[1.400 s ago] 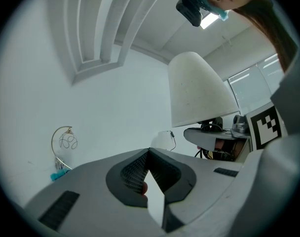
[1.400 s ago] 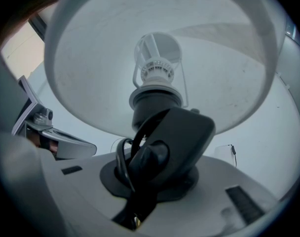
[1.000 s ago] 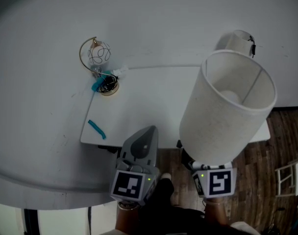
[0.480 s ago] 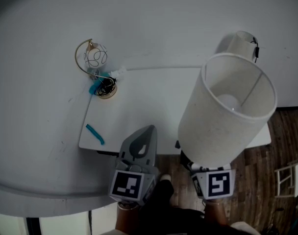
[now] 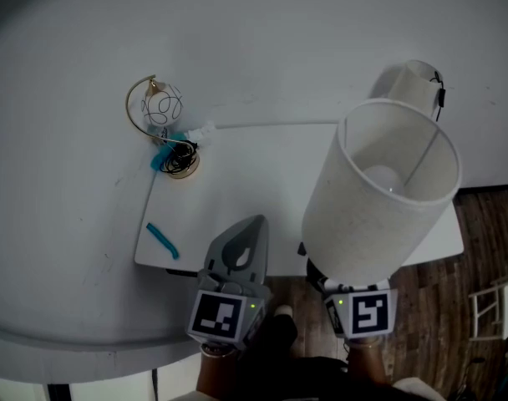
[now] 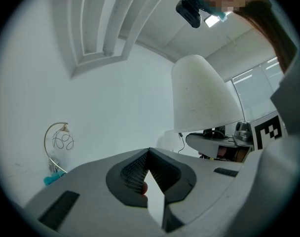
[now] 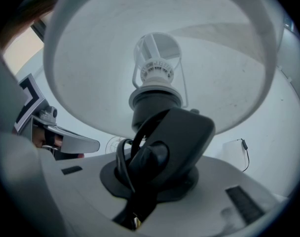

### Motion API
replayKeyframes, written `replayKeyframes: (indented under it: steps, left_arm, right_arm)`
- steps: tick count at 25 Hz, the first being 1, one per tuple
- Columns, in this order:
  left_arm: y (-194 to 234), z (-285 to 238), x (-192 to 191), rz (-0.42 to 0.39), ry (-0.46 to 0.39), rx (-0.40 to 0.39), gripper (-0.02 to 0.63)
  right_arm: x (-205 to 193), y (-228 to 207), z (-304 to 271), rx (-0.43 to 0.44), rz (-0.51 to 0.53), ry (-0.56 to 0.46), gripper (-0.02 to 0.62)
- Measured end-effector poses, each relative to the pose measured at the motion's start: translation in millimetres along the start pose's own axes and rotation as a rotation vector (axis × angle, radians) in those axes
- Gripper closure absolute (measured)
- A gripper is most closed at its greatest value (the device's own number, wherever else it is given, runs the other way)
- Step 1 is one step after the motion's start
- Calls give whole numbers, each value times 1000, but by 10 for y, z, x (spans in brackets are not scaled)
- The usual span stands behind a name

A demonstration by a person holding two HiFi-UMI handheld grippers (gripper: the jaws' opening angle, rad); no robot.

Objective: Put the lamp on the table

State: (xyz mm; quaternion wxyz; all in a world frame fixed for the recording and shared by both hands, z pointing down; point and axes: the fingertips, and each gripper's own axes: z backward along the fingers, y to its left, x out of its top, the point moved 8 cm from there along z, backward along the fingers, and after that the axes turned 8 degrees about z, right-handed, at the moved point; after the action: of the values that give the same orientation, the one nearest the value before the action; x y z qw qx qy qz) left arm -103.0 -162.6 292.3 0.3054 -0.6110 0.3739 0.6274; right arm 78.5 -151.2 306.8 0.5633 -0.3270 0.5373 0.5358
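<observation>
The lamp with a tall white shade [image 5: 379, 190] leans over the right part of the white table [image 5: 237, 174]. My right gripper [image 5: 327, 281] is shut on its dark base below the shade, mostly hidden by it. In the right gripper view the black stem and coiled cord [image 7: 150, 162] sit between the jaws, with the bulb socket [image 7: 156, 73] above. My left gripper [image 5: 244, 245] is shut and empty, its tip over the table's near edge. The left gripper view shows the shade [image 6: 204, 102] at the right.
A small gold arc lamp with a wire bulb [image 5: 160, 111] stands at the table's far left corner, with tangled cord and a blue piece beside it. Another blue strip [image 5: 162, 239] lies near the front left. A second white shade [image 5: 413, 82] stands by the wall. Wooden floor [image 5: 488, 241] lies to the right.
Both grippers have edged forward over the table's near edge, the lamp moving with the right one. The shade has shifted slightly left and down in the view.
</observation>
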Motion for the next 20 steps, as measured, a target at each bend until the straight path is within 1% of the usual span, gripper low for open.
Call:
replayKeyframes:
  steps: [9, 12, 15, 18, 20]
  left_arm:
    - [134, -148, 36, -6, -11, -25, 603]
    - [160, -183, 43, -7, -12, -31, 603]
    - [189, -214, 46, -8, -15, -33, 603]
    - [219, -233, 42, -10, -17, -33, 603]
    - [237, -245, 37, -13, -15, -34, 603]
  right_arm:
    - [-104, 46, -179, -19, 0, -2, 530]
    - [-131, 63, -227, -11, -6, 10, 529]
    - [-167, 65, -273, -18, -14, -8, 530]
    - [-236, 88, -292, -12, -19, 29, 531]
    - [-285, 90, -302, -22, -11, 31, 529]
